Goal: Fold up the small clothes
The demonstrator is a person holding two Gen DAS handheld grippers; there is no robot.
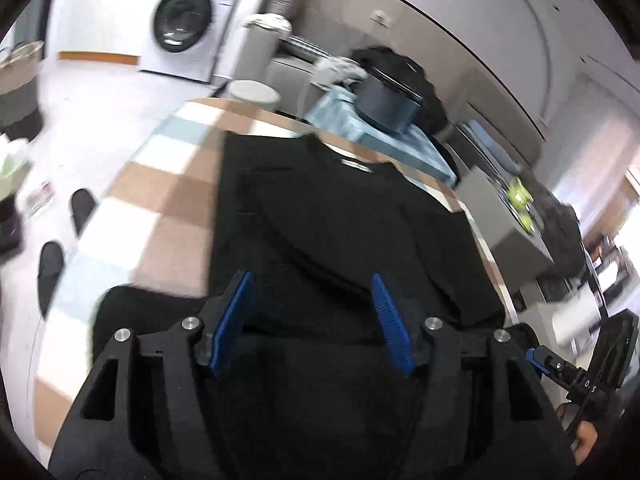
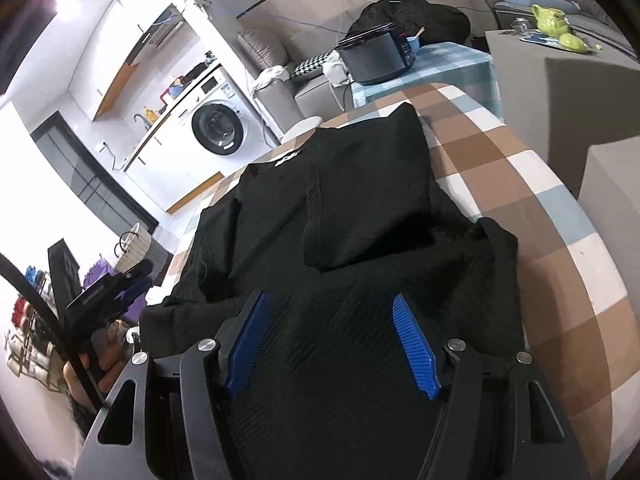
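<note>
Both blue-padded grippers, left (image 1: 314,322) and right (image 2: 334,344), hovered unclenched, grasping nothing, over the black textured knit shirt (image 2: 360,216), whose folded-in sleeves could slip apart if snagged.

- The shirt (image 2: 360,216) lies on the bench (image 2: 560,248), collar at the far end, one sleeve folded onto its body.
- Beyond the shirt's collar, a small table (image 2: 460,68) carries a cooker (image 2: 376,60).
- Left of the cooker, farther back, stands a washing machine (image 2: 216,128).
- Right of the shirt, beside the bench, stands a cabinet (image 2: 532,80).
</note>
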